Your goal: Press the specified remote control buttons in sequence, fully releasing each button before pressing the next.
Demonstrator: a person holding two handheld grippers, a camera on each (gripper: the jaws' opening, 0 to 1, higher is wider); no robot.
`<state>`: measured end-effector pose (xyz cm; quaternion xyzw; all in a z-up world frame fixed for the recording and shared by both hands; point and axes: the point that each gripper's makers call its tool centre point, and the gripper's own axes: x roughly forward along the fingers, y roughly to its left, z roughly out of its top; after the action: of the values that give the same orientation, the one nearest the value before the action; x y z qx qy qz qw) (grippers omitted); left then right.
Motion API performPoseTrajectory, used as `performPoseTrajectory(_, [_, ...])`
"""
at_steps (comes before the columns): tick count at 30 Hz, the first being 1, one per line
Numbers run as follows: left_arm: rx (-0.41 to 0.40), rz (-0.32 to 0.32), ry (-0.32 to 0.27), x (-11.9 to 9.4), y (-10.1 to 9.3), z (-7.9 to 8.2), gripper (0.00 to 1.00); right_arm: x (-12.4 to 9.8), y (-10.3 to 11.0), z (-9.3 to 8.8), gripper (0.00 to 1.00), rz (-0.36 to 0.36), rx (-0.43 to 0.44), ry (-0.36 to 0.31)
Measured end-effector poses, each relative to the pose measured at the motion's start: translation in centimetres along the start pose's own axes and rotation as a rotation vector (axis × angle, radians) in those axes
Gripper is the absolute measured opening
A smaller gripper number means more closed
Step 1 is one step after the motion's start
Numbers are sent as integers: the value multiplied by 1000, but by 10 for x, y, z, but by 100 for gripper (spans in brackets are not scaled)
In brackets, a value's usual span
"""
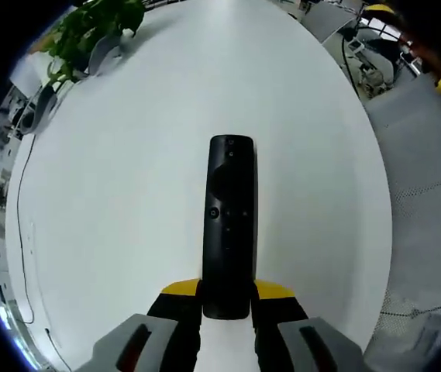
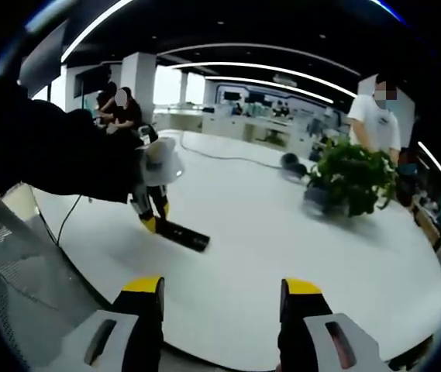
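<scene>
In the left gripper view, the slim black rectangular remote control (image 1: 230, 225) is lying along the frame's vertical centre, its long axis running straight away from the camera, button face up. The left gripper (image 1: 228, 298) is clamping its yellow-tipped jaws on the remote's near end, above the glossy white oval table (image 1: 127, 194). A green leafy potted plant (image 1: 88, 31) is sitting at upper left.

The right gripper view is showing more: the remote (image 2: 181, 235) is pointing toward lower right at left of centre, held by the left gripper (image 2: 153, 211) under a dark sleeve (image 2: 57, 155). The right gripper (image 2: 224, 306) is hanging wide open, holding nothing. A person in a white shirt (image 2: 375, 124) is standing behind the plant (image 2: 352, 178).
</scene>
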<state>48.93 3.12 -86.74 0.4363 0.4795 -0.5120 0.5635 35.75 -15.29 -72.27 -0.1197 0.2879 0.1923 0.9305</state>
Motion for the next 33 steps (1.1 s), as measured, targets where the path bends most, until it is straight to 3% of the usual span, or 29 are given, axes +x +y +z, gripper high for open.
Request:
performPoseTrajectory(9, [-3,1,13,1,18,-1,24,0,0,0,57,1,7,-4])
performPoseTrajectory(24, [13,2,53,2,54,-2,24,3,0,-7,54,1,-7,45])
performPoseTrajectory(33, [3,2,45,2,81,0,24,5,0,-11,52,1,-13,67])
